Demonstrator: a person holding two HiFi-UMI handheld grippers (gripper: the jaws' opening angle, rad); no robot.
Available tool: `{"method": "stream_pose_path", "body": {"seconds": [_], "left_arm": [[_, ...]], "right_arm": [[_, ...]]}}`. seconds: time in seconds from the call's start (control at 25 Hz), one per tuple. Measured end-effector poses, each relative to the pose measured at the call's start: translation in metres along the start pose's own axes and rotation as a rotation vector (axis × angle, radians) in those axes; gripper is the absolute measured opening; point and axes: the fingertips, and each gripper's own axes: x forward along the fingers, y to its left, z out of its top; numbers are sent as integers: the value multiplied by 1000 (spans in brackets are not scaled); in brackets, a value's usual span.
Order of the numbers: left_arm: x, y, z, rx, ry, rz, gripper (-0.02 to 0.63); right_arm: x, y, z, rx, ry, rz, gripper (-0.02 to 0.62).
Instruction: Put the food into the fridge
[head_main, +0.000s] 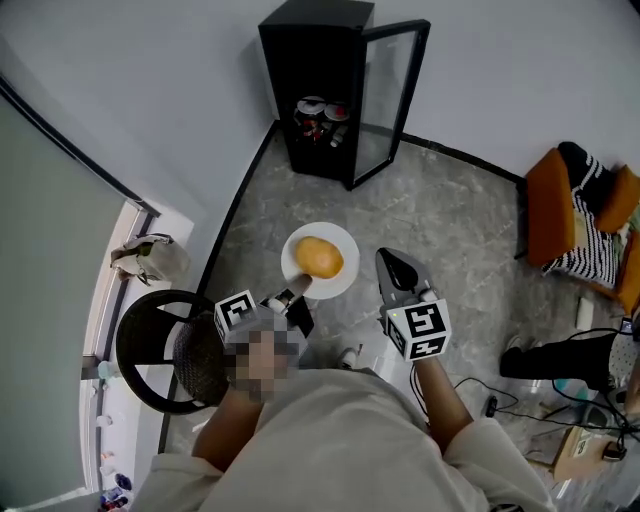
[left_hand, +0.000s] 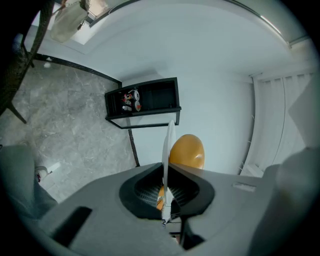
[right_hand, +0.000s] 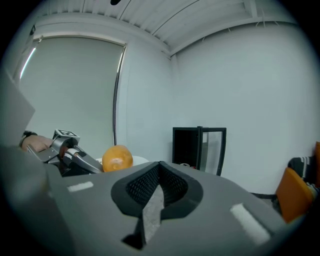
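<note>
Grey stone floor (head_main: 440, 215) fills the head view. The black fridge (head_main: 318, 90) is seen at twelve o'clock, its glass door (head_main: 395, 95) swung open. A white plate (head_main: 346, 280) bearing the orange food (head_main: 320, 257) is held at centre, well apart from the fridge.

In the left gripper view, the left gripper (left_hand: 167, 170) is clamped on the plate's rim.

In the right gripper view, the right gripper (right_hand: 160, 170) is closed on nothing.

The door is judged done with; the approach and placing inside are left.
</note>
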Motion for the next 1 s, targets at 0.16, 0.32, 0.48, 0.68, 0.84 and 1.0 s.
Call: {"method": "stream_pose_path", "body": {"seconds": [0.16, 0.32, 0.48, 0.68, 0.84, 1.0], "left_arm": [[15, 1, 5, -11, -35, -2, 18], [33, -6, 16, -22, -52, -12, 18], [54, -5, 31, -27, -42, -13, 18], [88, 2, 63, -36, -22, 18, 18], [116, -4, 99, -11, -5, 9, 18], [149, -17, 140, -8, 4, 5, 18]], "right_arm": [[6, -16, -1, -12, 2, 17, 5], [16, -33, -1, -9, 11, 20, 6], [34, -51, 3, 1, 5, 0, 6], [73, -78, 10, 14, 5, -19, 5], [116, -98, 23, 27, 0, -31, 5], [162, -119, 37, 39, 9, -33, 6]]}}
